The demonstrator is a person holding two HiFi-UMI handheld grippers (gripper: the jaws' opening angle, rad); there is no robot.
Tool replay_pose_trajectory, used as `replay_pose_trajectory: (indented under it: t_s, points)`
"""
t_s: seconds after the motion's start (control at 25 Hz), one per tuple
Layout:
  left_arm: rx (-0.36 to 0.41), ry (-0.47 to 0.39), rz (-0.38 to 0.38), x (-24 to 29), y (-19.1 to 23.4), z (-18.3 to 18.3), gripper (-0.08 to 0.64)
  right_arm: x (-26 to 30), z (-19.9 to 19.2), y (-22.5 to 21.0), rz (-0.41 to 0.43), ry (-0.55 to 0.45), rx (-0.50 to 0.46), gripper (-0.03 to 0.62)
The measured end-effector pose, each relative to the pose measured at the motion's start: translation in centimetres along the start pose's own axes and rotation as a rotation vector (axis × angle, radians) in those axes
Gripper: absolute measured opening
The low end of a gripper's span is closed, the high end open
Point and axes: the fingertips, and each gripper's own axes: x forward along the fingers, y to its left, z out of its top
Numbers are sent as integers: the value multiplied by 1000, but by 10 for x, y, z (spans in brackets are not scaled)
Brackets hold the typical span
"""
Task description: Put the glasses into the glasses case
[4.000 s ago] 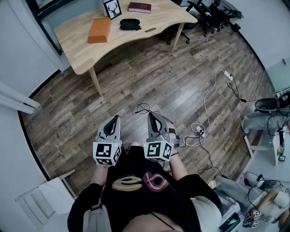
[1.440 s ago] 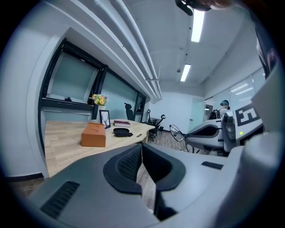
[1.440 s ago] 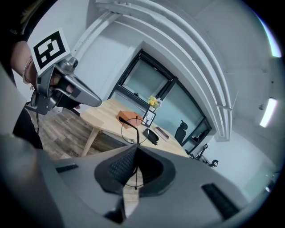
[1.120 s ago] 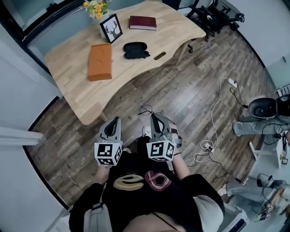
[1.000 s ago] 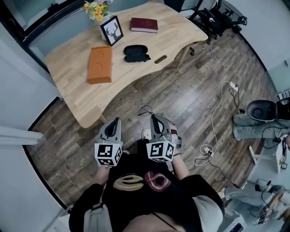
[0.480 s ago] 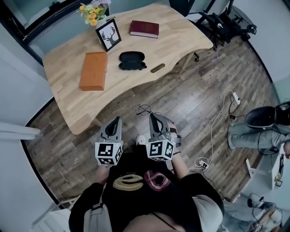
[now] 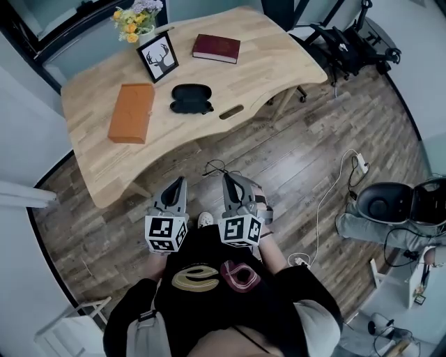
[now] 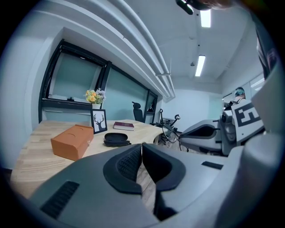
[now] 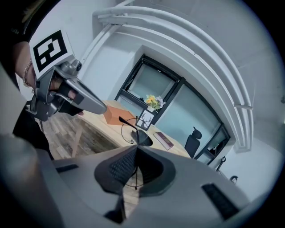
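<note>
Holding the glasses (image 9: 127, 121) clamped by the frame in your right gripper (image 9: 136, 150), ready for the glasses case (image 7: 191, 98); your left gripper (image 8: 141, 148), jaws together, empty, free to steady it

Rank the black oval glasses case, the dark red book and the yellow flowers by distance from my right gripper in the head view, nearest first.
1. Black oval glasses case, near the wooden table's front edge, ahead of the right gripper, shut on thin wire glasses.
2. Dark red book, far edge.
3. Yellow flowers, far left corner.
</note>
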Motion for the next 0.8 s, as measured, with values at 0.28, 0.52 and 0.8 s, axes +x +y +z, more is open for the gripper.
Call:
replay_pose_trajectory:
  t_s: [0.28, 0.52, 0.8]
  points:
    - [14, 30, 4, 14, -9, 2, 20, 1, -14, -18, 1, 11, 33, 12]
    - [28, 56, -28, 32, -12, 1, 20, 4, -26, -27, -18, 38, 62, 12]
    - [69, 57, -56, 66, 1, 10, 20, 19, -37, -44, -59, 86, 87, 14]
